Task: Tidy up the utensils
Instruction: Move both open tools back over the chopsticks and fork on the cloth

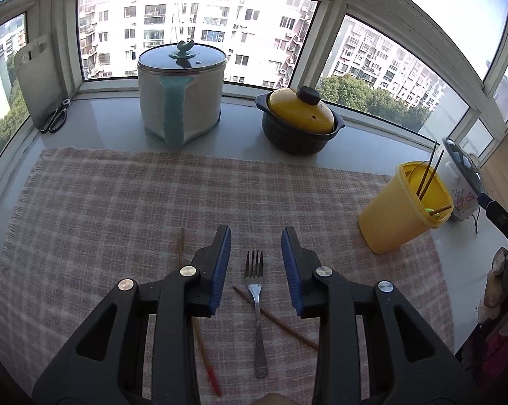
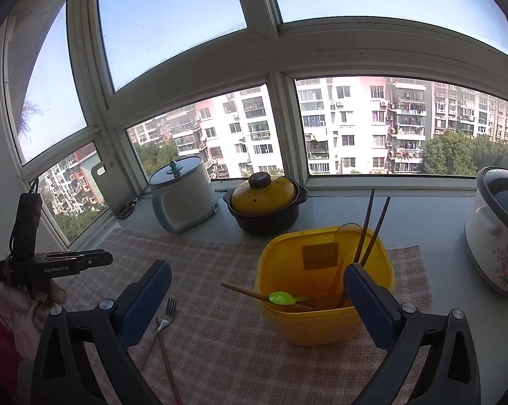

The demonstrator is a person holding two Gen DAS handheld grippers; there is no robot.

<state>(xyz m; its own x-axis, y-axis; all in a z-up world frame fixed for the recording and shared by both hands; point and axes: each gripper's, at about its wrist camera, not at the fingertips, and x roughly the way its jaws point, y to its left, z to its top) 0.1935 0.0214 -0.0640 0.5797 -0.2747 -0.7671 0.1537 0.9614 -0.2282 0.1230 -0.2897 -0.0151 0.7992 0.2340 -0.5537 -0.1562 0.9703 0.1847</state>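
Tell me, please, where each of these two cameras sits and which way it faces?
Left wrist: low over the checked cloth, facing the window; its open left gripper straddles the fork, chopsticks beside it.
Right wrist: higher, to the right, facing the window; the open right gripper frames the yellow bin; the left gripper and the hand holding it show at left.
Shared: fork, bin, white pot, yellow-lidded clay pot.

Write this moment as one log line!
left gripper: open over fork | right gripper: open by yellow bin | chopsticks on cloth
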